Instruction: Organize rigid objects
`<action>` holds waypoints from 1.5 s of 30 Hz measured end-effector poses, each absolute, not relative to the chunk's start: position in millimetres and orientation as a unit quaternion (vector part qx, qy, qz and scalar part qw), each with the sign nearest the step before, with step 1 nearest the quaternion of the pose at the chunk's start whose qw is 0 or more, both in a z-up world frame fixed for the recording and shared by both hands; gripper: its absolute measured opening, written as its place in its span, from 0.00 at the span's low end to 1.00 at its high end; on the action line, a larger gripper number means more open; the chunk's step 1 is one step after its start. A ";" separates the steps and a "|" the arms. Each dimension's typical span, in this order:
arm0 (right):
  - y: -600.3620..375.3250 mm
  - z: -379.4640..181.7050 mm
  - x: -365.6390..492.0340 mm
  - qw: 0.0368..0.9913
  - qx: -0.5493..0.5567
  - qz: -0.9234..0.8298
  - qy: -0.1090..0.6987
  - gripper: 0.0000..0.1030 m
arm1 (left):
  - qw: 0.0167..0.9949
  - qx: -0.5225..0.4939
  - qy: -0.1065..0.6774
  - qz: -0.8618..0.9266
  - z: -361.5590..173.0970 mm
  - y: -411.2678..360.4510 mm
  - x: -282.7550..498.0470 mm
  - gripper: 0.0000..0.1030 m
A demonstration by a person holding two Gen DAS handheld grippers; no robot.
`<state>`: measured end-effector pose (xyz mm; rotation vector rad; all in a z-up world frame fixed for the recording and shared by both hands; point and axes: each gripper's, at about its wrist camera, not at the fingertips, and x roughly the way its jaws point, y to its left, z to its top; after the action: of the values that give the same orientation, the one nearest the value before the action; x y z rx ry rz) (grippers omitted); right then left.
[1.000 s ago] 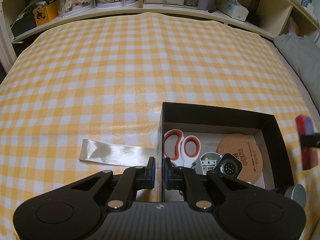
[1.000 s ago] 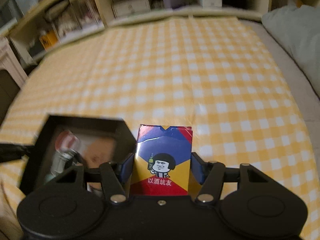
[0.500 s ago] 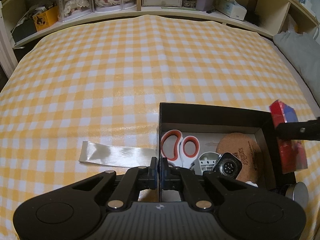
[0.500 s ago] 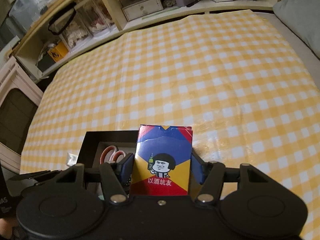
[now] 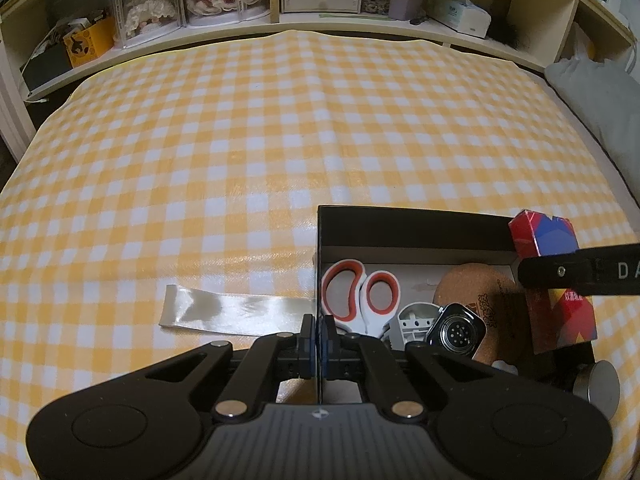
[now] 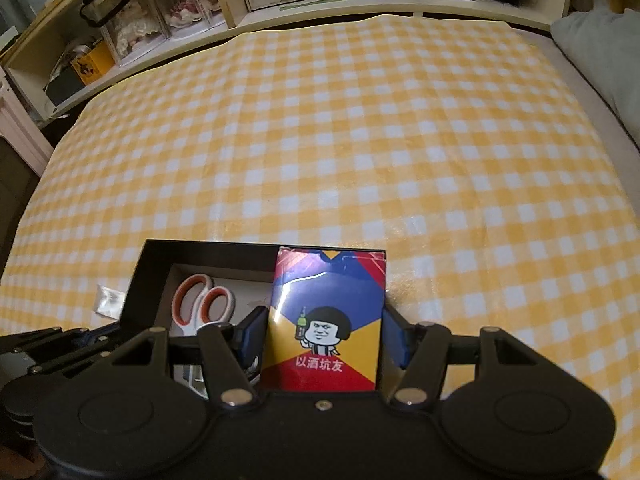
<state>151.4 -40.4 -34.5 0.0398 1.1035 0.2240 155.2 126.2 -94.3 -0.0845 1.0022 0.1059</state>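
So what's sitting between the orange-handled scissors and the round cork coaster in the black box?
A white plastic part and a black smartwatch, seen in the left wrist view.

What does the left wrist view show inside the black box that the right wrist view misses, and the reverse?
Left wrist only: the cork coaster, the smartwatch, a grey plastic part and the left gripper shut on the box's left wall.

Right wrist only: the printed front of the card box, with the right gripper shut on it.

Both: the black box, the scissors, the satin strip and the checked cloth.
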 end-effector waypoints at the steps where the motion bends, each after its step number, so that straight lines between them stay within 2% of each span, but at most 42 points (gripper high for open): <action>1: -39.9 -34.7 151.6 0.844 0.021 0.110 0.525 0.60 | 0.875 -0.040 0.480 0.051 -94.3 126.3 155.2 0.02; 7: -32.3 -40.3 158.5 0.840 0.023 0.098 0.534 0.61 | 0.875 -0.041 0.480 0.050 -94.6 126.8 155.6 0.03; 10: -33.4 -40.3 157.1 0.840 0.024 0.104 0.531 0.65 | 0.875 -0.040 0.480 0.050 -94.2 126.4 155.2 0.03; 28: -44.6 -25.3 138.2 0.846 0.004 0.113 0.521 0.68 | 0.876 -0.040 0.479 0.050 -92.8 125.9 155.4 0.03; 41: -56.8 3.1 108.3 0.864 0.020 0.129 0.487 0.75 | 0.877 -0.041 0.477 0.049 -90.2 125.2 152.8 0.03; 45: -63.2 11.9 97.2 0.873 0.029 0.134 0.468 0.75 | 0.883 -0.041 0.465 0.053 -80.5 123.5 142.9 0.06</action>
<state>97.2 -63.2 11.9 0.0609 0.9769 0.2790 142.9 123.5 -80.5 -0.0854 0.9676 0.1093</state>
